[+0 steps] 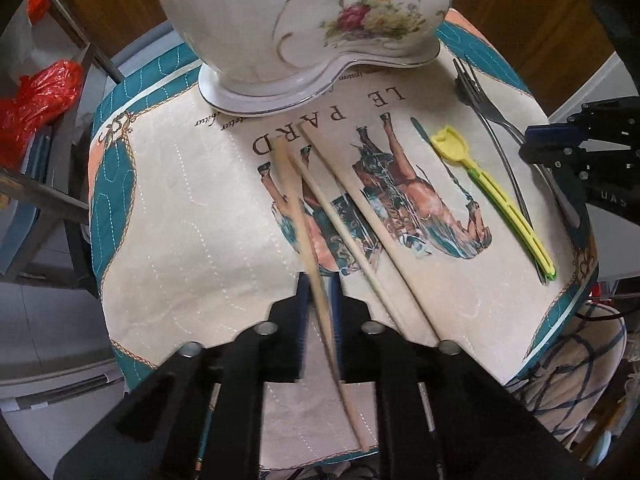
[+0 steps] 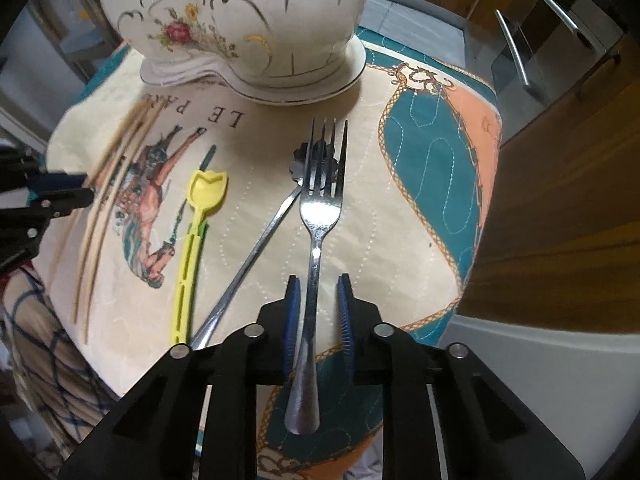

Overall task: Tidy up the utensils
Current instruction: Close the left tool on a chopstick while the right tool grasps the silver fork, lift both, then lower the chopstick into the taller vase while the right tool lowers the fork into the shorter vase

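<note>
Your left tongs (image 1: 320,292) clench a chopstick (image 1: 298,200) lying along their fingers, while your released right tongs (image 2: 318,300) straddle the fork (image 2: 318,216) handle lengthwise.

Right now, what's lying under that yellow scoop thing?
A green utensil lies under the yellow scoop; only its tip and edges show. Beneath both is the printed cloth.

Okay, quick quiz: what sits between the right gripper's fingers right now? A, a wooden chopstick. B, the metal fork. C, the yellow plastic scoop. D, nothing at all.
B: in the right wrist view the metal fork has its handle running between the right gripper fingers, while the yellow scoop lies off to the side on the placemat.
</note>
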`<action>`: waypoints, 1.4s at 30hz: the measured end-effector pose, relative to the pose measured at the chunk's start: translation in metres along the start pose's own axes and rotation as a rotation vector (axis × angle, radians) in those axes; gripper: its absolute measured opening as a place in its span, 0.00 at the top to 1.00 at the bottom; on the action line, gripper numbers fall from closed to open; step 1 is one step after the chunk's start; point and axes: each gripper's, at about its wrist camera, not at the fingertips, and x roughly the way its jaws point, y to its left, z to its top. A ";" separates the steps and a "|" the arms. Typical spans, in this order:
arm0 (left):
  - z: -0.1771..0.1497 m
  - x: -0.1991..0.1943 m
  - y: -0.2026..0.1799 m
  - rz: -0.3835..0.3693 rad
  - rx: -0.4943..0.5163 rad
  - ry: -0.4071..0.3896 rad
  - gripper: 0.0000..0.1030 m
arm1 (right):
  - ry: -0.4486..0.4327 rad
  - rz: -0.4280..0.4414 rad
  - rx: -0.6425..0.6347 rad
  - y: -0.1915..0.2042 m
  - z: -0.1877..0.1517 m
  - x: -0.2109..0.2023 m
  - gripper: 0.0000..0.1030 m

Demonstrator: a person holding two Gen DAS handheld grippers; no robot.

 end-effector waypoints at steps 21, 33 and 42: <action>-0.048 -0.098 0.014 -0.187 -0.116 -0.494 0.95 | -0.418 0.304 0.105 -0.016 -0.046 -0.058 0.94; -0.051 -0.111 0.023 -0.231 -0.121 -0.715 0.95 | -0.615 0.449 0.164 -0.024 -0.049 -0.083 0.94; -0.022 -0.124 0.034 -0.240 -0.172 -0.893 0.95 | -0.778 0.446 0.186 -0.032 -0.029 -0.098 0.94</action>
